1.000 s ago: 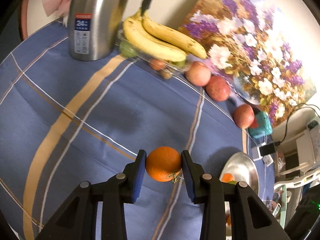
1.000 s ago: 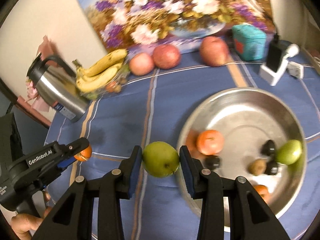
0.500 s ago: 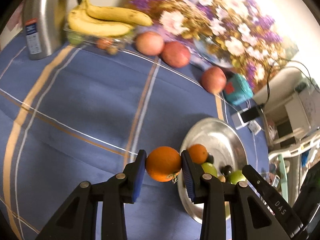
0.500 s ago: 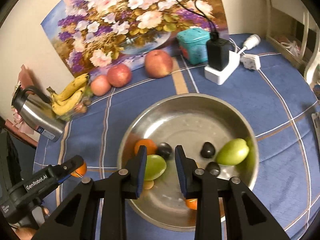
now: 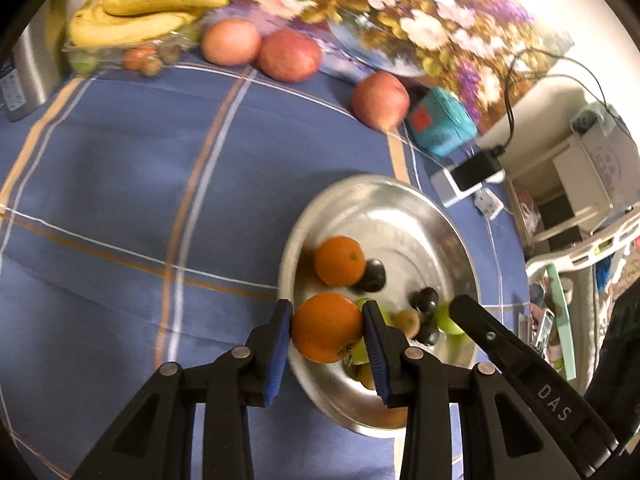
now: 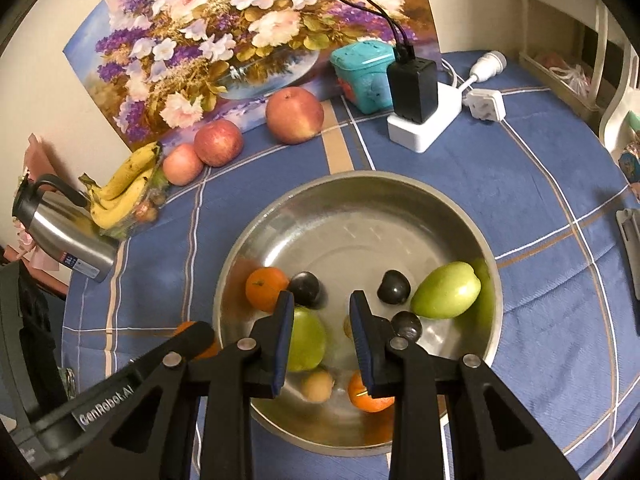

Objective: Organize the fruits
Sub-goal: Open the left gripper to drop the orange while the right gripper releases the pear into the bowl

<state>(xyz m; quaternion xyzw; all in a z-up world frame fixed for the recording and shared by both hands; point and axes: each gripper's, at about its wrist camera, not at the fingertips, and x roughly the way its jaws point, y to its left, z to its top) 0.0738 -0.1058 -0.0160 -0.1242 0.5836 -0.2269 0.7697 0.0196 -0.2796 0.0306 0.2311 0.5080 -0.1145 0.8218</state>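
Observation:
My left gripper [image 5: 326, 328] is shut on an orange [image 5: 326, 328] and hangs over the near left rim of the steel bowl [image 5: 372, 180]. In the right wrist view that orange [image 6: 188, 326] peeks out behind the left gripper's arm, just outside the bowl [image 6: 360, 178]. My right gripper [image 6: 322, 320] hovers over the bowl with a narrow gap and nothing between its pads. A green fruit [image 6: 308, 340] lies in the bowl under its left finger. The bowl also holds an orange [image 6: 264, 288], a bigger green fruit [image 6: 446, 290], dark plums [image 6: 394, 286] and other small fruit.
Three apples [image 6: 295, 115] and a banana bunch [image 6: 120, 192] on a clear tray line the back by a flower painting [image 6: 240, 32]. A steel flask [image 6: 60, 224] stands far left. A teal box [image 6: 362, 76] and a charger on a white socket block [image 6: 416, 120] sit behind the bowl.
The left gripper carried its orange rightward to the bowl's rim. The right gripper moved over the bowl; the green fruit left its jaws and now lies in the bowl, and the jaws narrowed.

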